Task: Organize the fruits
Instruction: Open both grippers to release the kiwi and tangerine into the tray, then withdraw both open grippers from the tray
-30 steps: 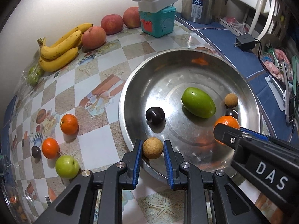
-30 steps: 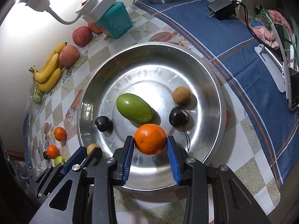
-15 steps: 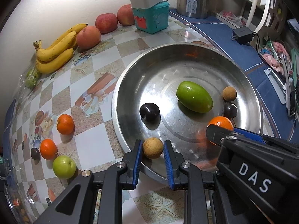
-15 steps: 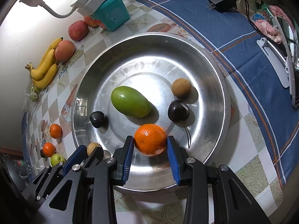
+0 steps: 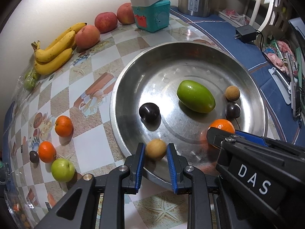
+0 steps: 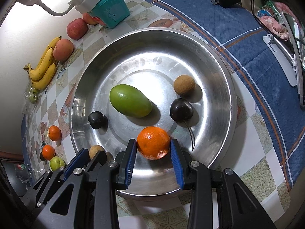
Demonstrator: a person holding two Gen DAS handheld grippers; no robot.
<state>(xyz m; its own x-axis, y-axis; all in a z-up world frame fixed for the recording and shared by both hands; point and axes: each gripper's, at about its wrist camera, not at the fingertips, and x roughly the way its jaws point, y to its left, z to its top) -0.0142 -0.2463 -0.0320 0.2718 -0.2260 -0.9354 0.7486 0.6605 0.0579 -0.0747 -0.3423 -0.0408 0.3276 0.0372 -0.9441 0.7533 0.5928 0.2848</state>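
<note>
A: What do we hold, and where?

B: Our left gripper (image 5: 155,150) is clamped on a small tan fruit (image 5: 155,149), low over the near wall of the steel bowl (image 5: 122,87). Our right gripper (image 6: 153,148) is clenched on an orange (image 6: 153,142), its blue pads (image 6: 132,158) pressing both sides. That one sits just over the bowl's floor, near the front; whether it touches the metal, we cannot tell.

A: What else is in the bowl?

B: A green mango (image 6: 130,100) lies near the middle. To its right are a second tan fruit (image 6: 184,85) and a dark cherry (image 6: 181,110) with a stem. A dark plum (image 5: 149,111) rests to the left.

A: And outside it?

B: On the checked table (image 5: 89,143) to the left we see two more oranges (image 5: 63,126), a green apple (image 5: 63,170) and a small dark fruit. Farther back, by the wall, lie bananas (image 5: 55,48) and red apples (image 5: 106,21).

A: So which step is this?

B: We judge it the placing step: both fruits are at the bowl, neither let go. Next, we should lower each fruit, then open the jaws gently so the round fruits do not roll into their neighbours. After that, the table fruit remains to be gathered.
</note>
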